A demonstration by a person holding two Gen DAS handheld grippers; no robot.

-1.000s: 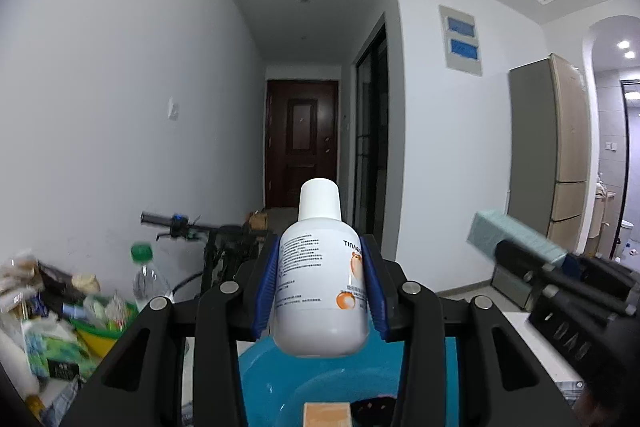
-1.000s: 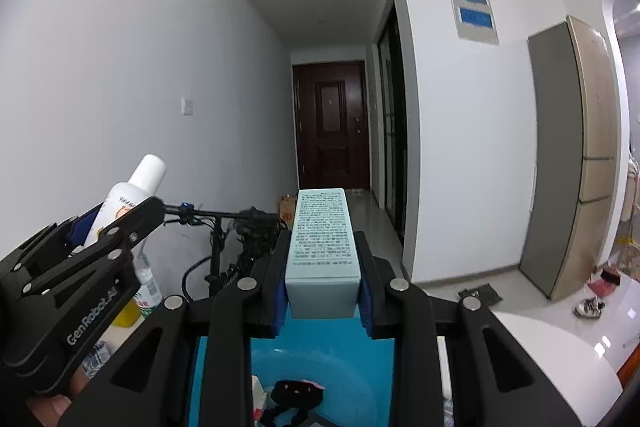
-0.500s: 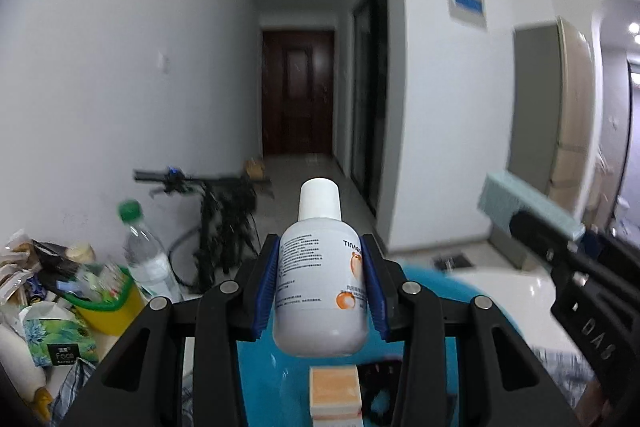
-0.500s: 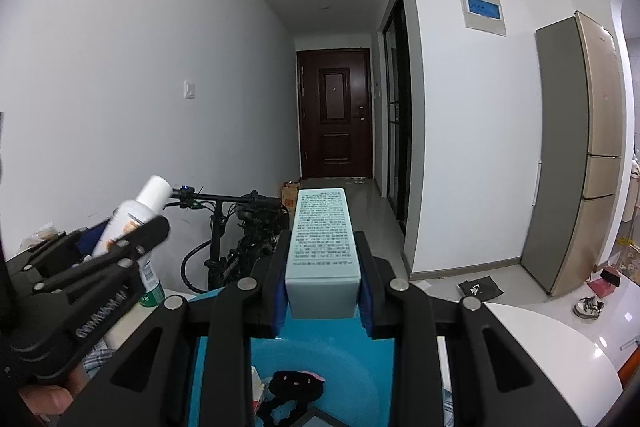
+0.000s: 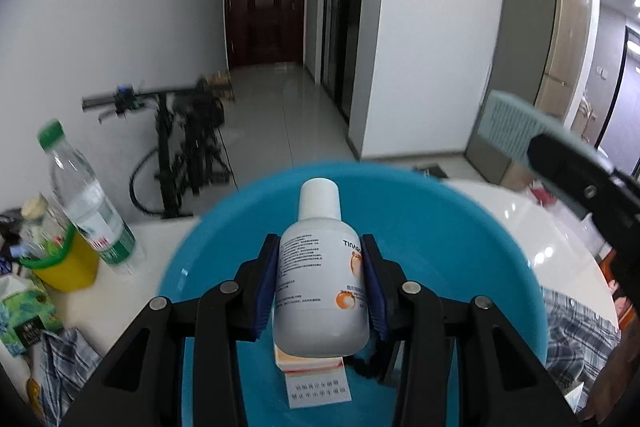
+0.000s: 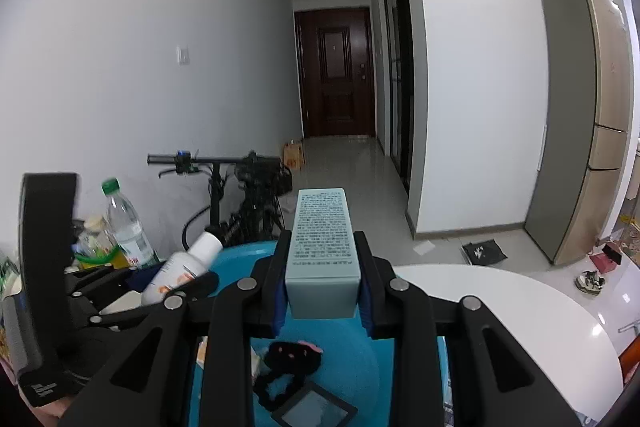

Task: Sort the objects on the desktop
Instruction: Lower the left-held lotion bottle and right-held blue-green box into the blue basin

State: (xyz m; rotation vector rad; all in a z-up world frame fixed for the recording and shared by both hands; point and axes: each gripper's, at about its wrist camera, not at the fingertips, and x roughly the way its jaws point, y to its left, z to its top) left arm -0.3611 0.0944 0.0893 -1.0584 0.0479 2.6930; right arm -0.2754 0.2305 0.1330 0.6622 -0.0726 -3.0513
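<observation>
A: Start at the left. What do the left tongs (image 5: 322, 289) have?

B: They are clamped on the white bottle (image 5: 320, 283), pads pressed to both its sides, cap pointing away. The bottle hangs over the blue basin (image 5: 472, 227), above a small orange-and-white box (image 5: 316, 379) lying on the basin floor.

A: So the step is setting it down in the basin?

B: That is my reading. I would lower it beside the box rather than onto it, since a round bottle dropped on a box edge would likely roll. Bring the base close to the basin floor before loosening the grip.

A: Anything to steer clear of on that side?

B: The water bottle (image 5: 86, 203) and the yellow cup (image 5: 68, 267) stand on the surface (image 5: 132, 291) just left of the basin. Keep the tongs inside the rim and they are out of the way.

A: And the right tongs (image 6: 322, 287)?

B: Closed on the pale green box (image 6: 323, 247), held lengthwise and nearly level, over the near part of the same basin. Below it lie a black hair tie (image 6: 286, 359) and a dark framed square (image 6: 314, 407).

A: Both going in at once?

B: The two tongs sit close together over the basin, so I would release one at a time, left first, and keep the green box toward the right, where the floor looks free.
</observation>
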